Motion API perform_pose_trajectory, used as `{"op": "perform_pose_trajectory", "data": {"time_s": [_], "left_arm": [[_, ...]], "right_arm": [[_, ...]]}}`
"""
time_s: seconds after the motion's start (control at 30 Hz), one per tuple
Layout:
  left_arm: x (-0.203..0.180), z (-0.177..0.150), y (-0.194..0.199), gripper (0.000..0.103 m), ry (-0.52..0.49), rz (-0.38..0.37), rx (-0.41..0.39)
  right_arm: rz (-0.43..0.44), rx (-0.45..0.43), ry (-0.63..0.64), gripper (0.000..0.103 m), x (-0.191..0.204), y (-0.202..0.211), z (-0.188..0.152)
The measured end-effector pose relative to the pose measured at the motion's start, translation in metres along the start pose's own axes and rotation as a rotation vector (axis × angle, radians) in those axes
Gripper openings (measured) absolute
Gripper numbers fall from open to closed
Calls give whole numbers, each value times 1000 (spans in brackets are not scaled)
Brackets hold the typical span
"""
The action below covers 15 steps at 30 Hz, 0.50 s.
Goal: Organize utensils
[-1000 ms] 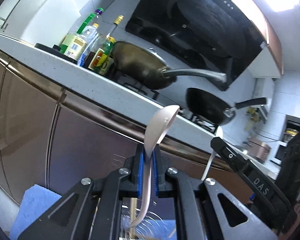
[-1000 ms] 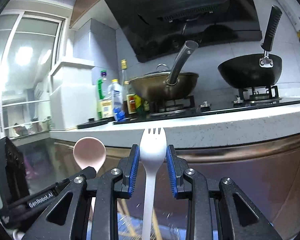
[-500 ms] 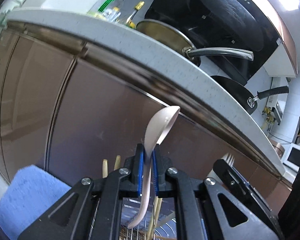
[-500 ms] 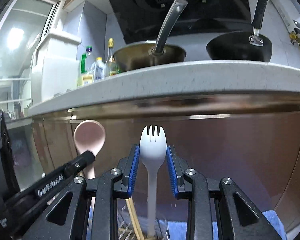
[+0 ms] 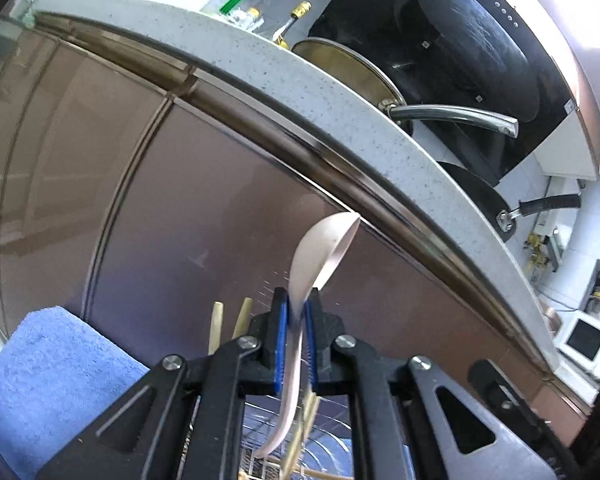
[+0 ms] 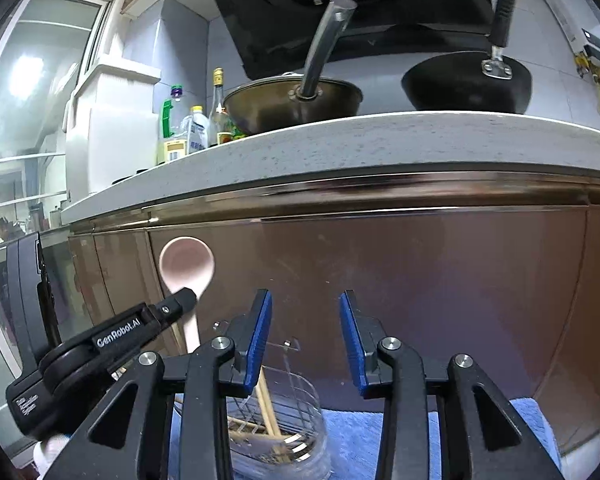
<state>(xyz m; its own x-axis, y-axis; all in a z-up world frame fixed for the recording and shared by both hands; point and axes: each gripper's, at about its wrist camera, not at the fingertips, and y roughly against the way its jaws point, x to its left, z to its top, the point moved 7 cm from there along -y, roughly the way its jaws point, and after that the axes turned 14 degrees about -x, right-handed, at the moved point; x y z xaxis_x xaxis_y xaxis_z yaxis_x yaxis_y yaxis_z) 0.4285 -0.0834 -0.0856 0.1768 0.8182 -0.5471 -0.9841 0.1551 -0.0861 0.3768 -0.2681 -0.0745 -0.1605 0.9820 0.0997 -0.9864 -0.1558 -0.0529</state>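
Note:
My left gripper [image 5: 296,308] is shut on the handle of a pink spoon [image 5: 324,252], which stands upright with its bowl on top. The right wrist view shows the same spoon [image 6: 187,266] and left gripper [image 6: 180,304] at the left. My right gripper [image 6: 304,312] has its jaws opening, with nothing between the blue pads [image 6: 350,336]. Right below it stands a clear utensil holder [image 6: 300,396] with wooden chopsticks [image 6: 266,404] inside. Chopstick tips [image 5: 216,324] also poke up beside the left fingers. No fork is visible.
A blue towel [image 5: 48,372] lies under the holder, also seen as the blue towel [image 6: 356,432]. Brown cabinet doors [image 6: 440,280] rise close ahead under a speckled counter edge [image 6: 380,140]. Two pans [image 6: 292,100] and bottles [image 6: 196,128] sit on top.
Both grippers have sunk from counter height to in front of the cabinet doors. The right jaws have spread and the white fork has left them. The left still grips the spoon.

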Motion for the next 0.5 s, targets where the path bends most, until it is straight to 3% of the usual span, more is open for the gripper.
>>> {"op": "perform_pose_trajectory", "data": {"time_s": [0.2, 0.27, 0.5], "left_arm": [[-3, -19, 5, 13, -69, 22, 8], [-6, -20, 10, 30, -84, 22, -2], [-12, -10, 24, 31, -99, 16, 4]], "right_arm": [[-18, 24, -13, 35, -14, 6, -10], [-19, 35, -16, 35, -16, 9, -13], [-43, 66, -17, 36, -27, 24, -16]]}}
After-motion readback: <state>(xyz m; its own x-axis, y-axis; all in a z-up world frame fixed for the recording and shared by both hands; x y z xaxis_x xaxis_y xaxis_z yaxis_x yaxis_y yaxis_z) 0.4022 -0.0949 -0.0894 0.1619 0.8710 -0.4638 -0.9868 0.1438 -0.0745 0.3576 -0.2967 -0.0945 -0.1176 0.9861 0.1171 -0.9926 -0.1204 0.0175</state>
